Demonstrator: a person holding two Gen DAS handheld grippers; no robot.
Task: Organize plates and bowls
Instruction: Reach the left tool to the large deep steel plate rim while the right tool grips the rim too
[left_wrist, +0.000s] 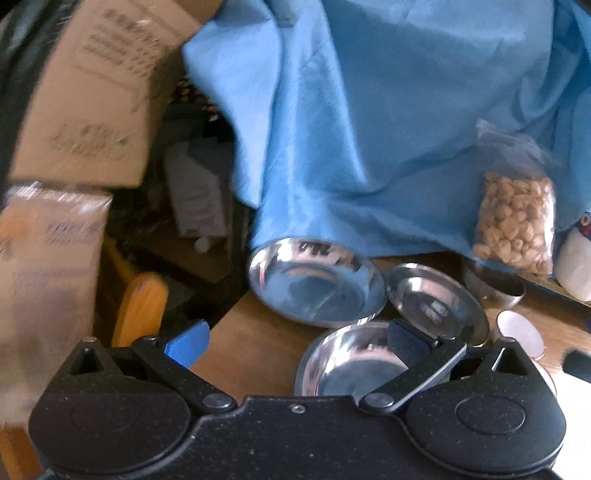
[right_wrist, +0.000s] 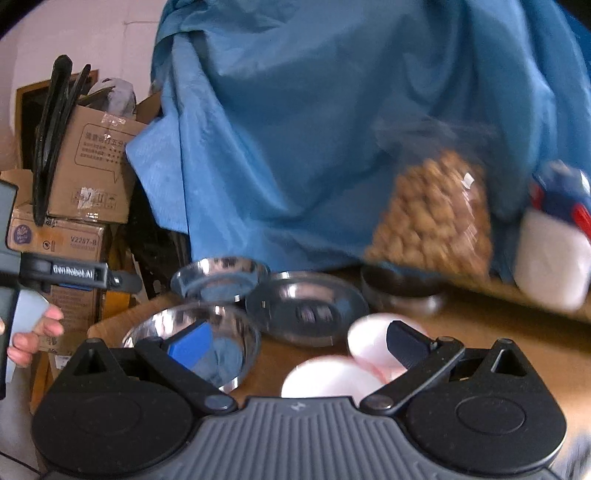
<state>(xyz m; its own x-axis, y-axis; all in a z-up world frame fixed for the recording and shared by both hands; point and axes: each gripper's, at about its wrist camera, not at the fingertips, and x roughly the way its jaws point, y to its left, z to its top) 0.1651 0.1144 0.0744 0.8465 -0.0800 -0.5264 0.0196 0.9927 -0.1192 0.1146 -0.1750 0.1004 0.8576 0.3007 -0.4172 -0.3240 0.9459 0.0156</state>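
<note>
Three shiny steel dishes crowd the left corner of the wooden table (left_wrist: 251, 354): a wide bowl (left_wrist: 317, 288) at the back, a shallow plate (left_wrist: 439, 299) to its right, and a nearer bowl (left_wrist: 343, 365). My left gripper (left_wrist: 295, 343) is open, its right finger over the nearer bowl's inside and its left finger over bare wood. In the right wrist view the same nearer bowl (right_wrist: 229, 332), back bowl (right_wrist: 219, 277) and plate (right_wrist: 306, 310) show. My right gripper (right_wrist: 299, 347) is open just above two white bowls (right_wrist: 328, 380), holding nothing.
A blue cloth (left_wrist: 369, 129) hangs behind the table. A clear bag of nuts (left_wrist: 517, 221) and a small steel cup (left_wrist: 495, 284) stand at the back right. Cardboard boxes (right_wrist: 92, 177) pile up past the table's left edge. A hand (right_wrist: 33, 332) holds the left device.
</note>
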